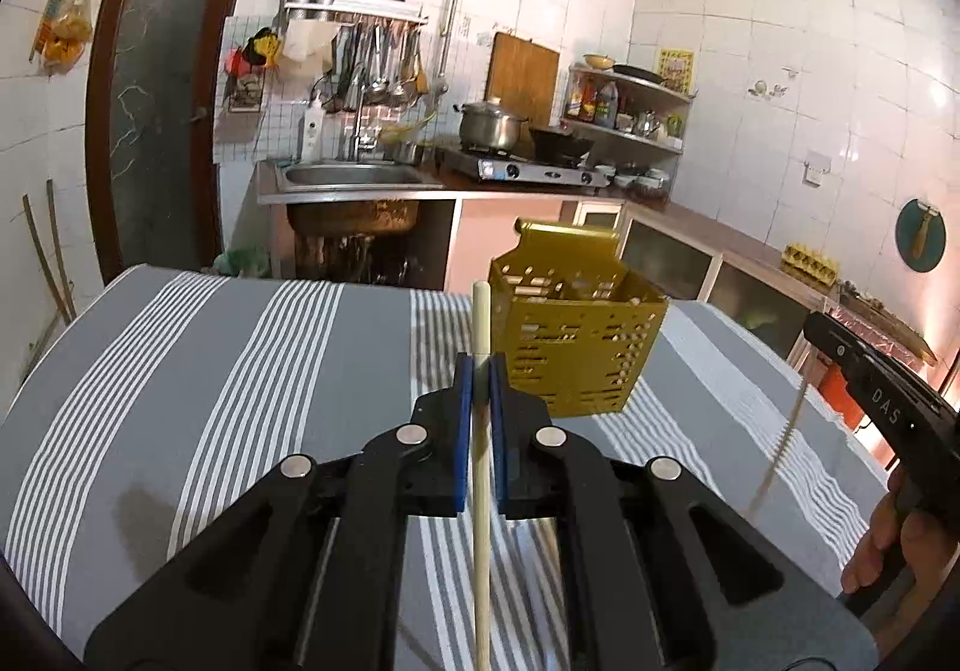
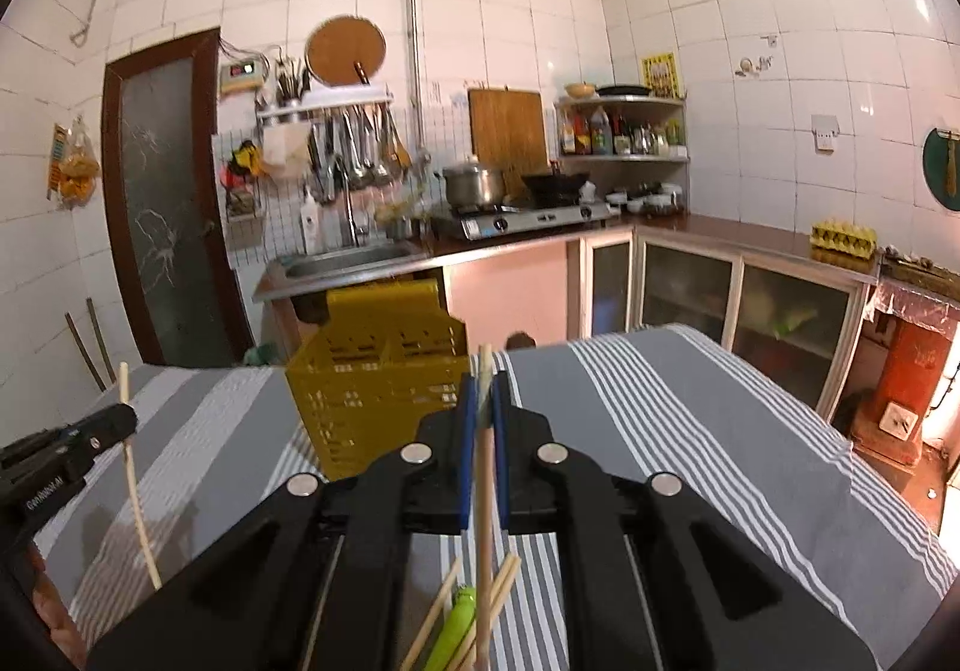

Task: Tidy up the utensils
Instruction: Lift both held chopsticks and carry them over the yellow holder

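Grasping one chopstick (image 1: pixel 481 491) apiece (image 2: pixel 483 491), both sets of fingers (image 1: pixel 462 407) (image 2: pixel 467 419) are clenched upright above the striped worktop (image 1: pixel 240 371); the yellow utensil basket (image 1: pixel 576 341) stands just beyond them.

I'm holding my right gripper (image 2: pixel 482 419) up over the grey striped tablecloth (image 2: pixel 690 431), and its blue pads (image 2: pixel 467 431) are clamping a wooden chopstick (image 2: pixel 483 491) that's standing pretty much upright between them. Just past the tip, the yellow slotted utensil basket (image 2: pixel 378 401) is sitting on the cloth. Down under the gripper, more chopsticks (image 2: pixel 504 587) and something bright green (image 2: pixel 459 617) are lying on the cloth. Off to the left my left gripper (image 2: pixel 90 431) is carrying a pale chopstick (image 2: pixel 133 479) too.
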Demonstrator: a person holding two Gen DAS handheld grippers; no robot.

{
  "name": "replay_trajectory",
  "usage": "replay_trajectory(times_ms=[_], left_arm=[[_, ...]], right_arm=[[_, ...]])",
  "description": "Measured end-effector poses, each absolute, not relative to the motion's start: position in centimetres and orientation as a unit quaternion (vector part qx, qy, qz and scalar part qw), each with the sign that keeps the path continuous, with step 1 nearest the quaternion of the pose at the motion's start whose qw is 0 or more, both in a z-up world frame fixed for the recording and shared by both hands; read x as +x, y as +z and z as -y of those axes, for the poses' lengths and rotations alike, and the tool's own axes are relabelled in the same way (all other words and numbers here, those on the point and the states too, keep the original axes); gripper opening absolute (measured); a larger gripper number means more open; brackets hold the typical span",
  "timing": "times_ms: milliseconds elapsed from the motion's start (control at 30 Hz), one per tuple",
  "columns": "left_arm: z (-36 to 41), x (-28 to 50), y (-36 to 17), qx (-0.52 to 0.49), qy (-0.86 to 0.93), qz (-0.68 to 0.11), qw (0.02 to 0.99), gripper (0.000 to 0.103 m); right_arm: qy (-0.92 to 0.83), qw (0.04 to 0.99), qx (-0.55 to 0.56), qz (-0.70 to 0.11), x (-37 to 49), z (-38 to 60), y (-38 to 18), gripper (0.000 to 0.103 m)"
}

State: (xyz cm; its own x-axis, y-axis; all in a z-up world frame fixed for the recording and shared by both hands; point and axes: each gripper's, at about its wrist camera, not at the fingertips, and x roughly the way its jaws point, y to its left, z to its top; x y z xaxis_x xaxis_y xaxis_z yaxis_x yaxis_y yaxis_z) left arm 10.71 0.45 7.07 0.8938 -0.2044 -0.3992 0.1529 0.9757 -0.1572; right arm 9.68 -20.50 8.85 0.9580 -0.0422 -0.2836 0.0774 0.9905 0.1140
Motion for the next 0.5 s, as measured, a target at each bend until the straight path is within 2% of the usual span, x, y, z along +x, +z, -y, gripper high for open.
replay_trajectory(times_ms=[233,500], left_arm=[[0.3,11.8,11.1,-0.065,-0.103,-0.172,0.978,0.004],[2.0,17.0,18.3,-0.072,-0.112,-0.109,0.985,0.004]], right_arm=[[-0.021,0.994,0.057,-0.095,10.1,20.9,12.7,0.006],[-0.017,0.998,0.047,-0.034,13.6,20.6,19.3,0.006]])
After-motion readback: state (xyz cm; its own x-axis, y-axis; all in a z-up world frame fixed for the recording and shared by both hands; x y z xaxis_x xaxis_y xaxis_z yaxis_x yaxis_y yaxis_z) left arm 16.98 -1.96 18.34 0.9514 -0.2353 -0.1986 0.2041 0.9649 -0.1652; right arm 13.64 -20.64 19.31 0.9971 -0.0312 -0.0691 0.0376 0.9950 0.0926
